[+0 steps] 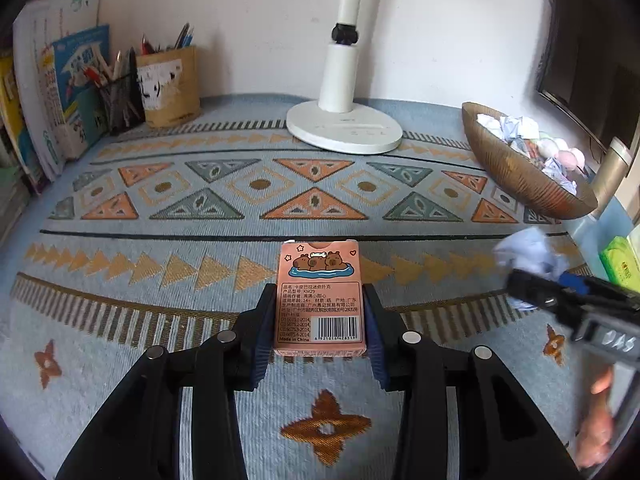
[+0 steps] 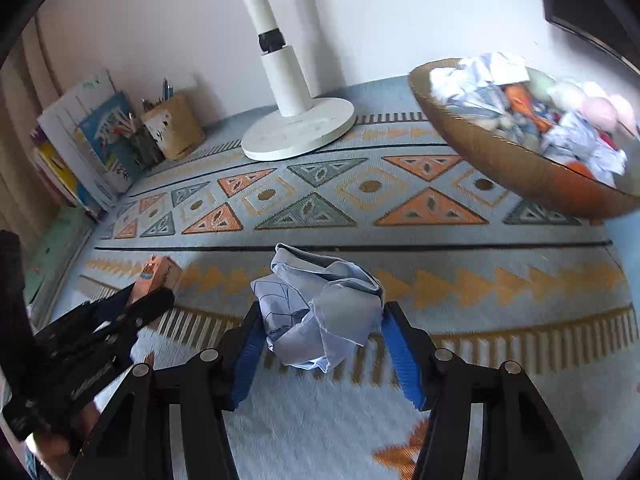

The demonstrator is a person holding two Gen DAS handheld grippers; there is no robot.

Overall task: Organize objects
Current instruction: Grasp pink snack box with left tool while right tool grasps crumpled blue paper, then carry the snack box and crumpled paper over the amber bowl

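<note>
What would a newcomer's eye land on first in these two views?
Probably the pink card box, clamped upright in the left gripper low in the middle of the patterned cloth. Next, the crumpled paper ball between the right gripper's jaws, and the brown bowl heaped with paper and pastel balls at the right, beside the white lamp base.

The bowl (image 2: 500, 160) runs off the right edge in the right wrist view. The paper ball (image 1: 528, 256) is blurred in the left wrist view, partly hidden by the right gripper (image 1: 536, 292).
</note>
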